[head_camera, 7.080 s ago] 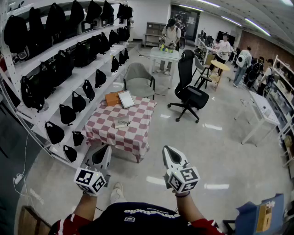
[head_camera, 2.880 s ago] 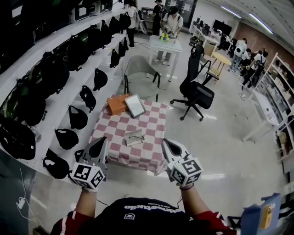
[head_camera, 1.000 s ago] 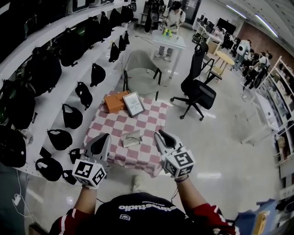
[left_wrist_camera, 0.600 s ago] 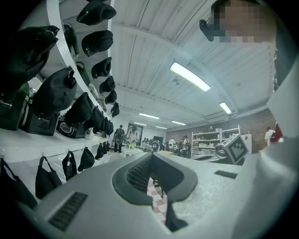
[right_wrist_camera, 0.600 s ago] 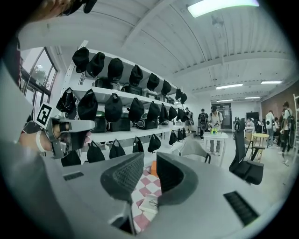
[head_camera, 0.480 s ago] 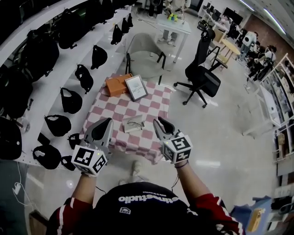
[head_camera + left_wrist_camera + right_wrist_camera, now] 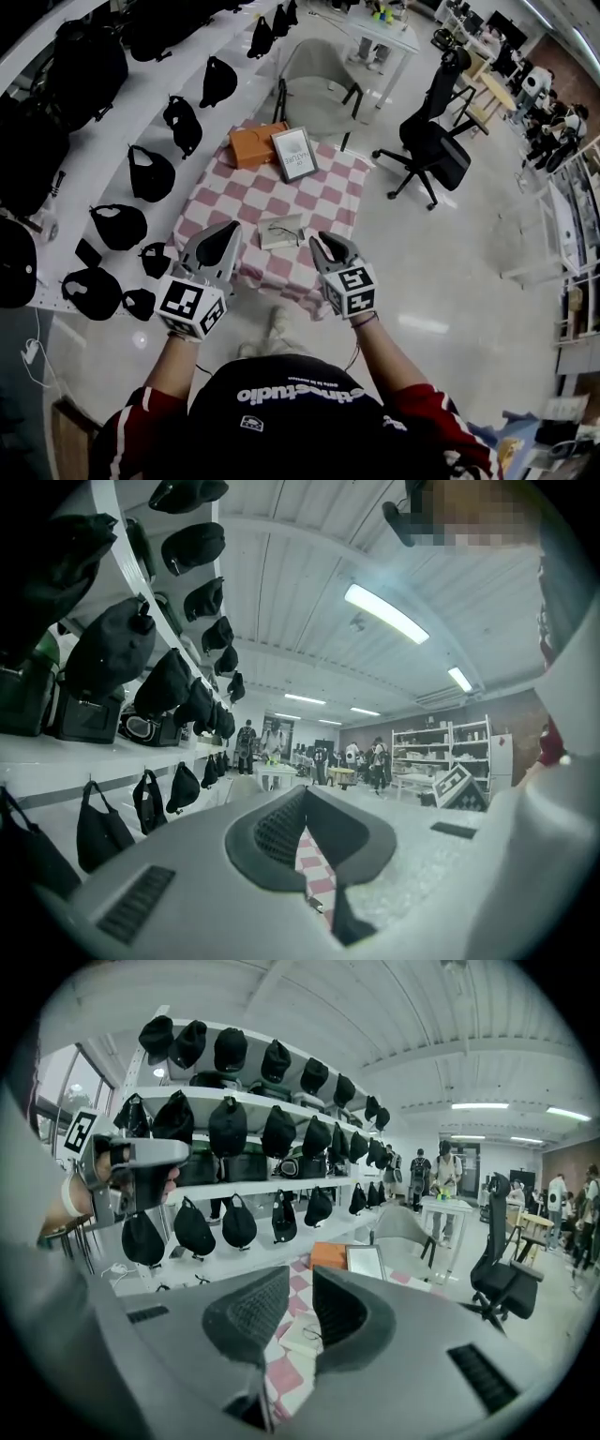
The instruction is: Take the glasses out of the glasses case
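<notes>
The checkered tabletop (image 7: 217, 201) lies just ahead. The left tongs (image 7: 223, 238) and right tongs (image 7: 328, 247) hover over its near edge, both released and empty, flanking the pale glasses case (image 7: 279, 232), probably lining up to reach in. The glasses (image 7: 311, 1333) rest in it.

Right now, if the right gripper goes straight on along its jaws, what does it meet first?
Right gripper: probably the glasses case on the checkered table, framed between its open jaws; depth unclear.
</notes>
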{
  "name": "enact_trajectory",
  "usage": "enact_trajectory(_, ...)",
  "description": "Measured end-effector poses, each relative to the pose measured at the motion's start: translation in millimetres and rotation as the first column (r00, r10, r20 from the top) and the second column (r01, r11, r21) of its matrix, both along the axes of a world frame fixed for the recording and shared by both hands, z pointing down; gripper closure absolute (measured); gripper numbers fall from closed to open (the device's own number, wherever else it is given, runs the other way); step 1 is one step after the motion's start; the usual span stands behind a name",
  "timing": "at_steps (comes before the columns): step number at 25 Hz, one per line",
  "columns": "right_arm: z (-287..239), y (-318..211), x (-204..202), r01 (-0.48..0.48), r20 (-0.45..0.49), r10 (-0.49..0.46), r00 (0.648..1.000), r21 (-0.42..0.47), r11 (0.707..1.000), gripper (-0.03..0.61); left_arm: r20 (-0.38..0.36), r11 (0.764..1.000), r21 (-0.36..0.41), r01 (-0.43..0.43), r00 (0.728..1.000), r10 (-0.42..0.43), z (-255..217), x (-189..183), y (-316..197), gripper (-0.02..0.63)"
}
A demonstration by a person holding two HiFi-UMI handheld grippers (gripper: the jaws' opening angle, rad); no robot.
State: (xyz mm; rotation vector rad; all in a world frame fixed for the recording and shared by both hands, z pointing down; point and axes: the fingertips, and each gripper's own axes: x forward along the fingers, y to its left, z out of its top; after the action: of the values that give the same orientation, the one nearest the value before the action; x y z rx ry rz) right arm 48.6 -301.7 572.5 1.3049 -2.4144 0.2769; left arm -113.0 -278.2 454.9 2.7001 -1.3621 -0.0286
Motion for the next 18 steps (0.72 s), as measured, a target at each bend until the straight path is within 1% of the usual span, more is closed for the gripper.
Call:
enact_trajectory(6, 45.5, -18.7, -5.8, 0.057, -0.046, -0.059, 0.997, -0.051, 0.997, 0.508, -0.005, 0.999, -0.041, 0.03, 1.0, -0.03, 12.0, 2.3, -13.0, 0.609)
enact_trajectory(12, 81.4, -37.9, -15.9, 0.148, -0.068, -0.154, 0.986, -0.077, 0.986, 0.497, 0.031, 0.996, -0.075, 0.057, 0.998, -0.055, 29.7, 10.7, -31.6, 0.609)
enact_trajectory(15, 99.8, -47.6, -18.8, 0.17, -0.068, -0.177, 0.982, -0.101, 0.98, 0.494, 0.042, 0.994, -0.087, 0.065, 0.997, -0.062, 36.3, 16.1, -38.3, 0.609)
enact_trajectory(18, 120.0, -56.5, -16.3, 0.201, -0.091, -0.212, 0.973, -0.119, 0.972, 0.494, 0.048, 0.993, -0.1, 0.069, 0.997, -0.064, 41.2, 24.0, -42.0, 0.609)
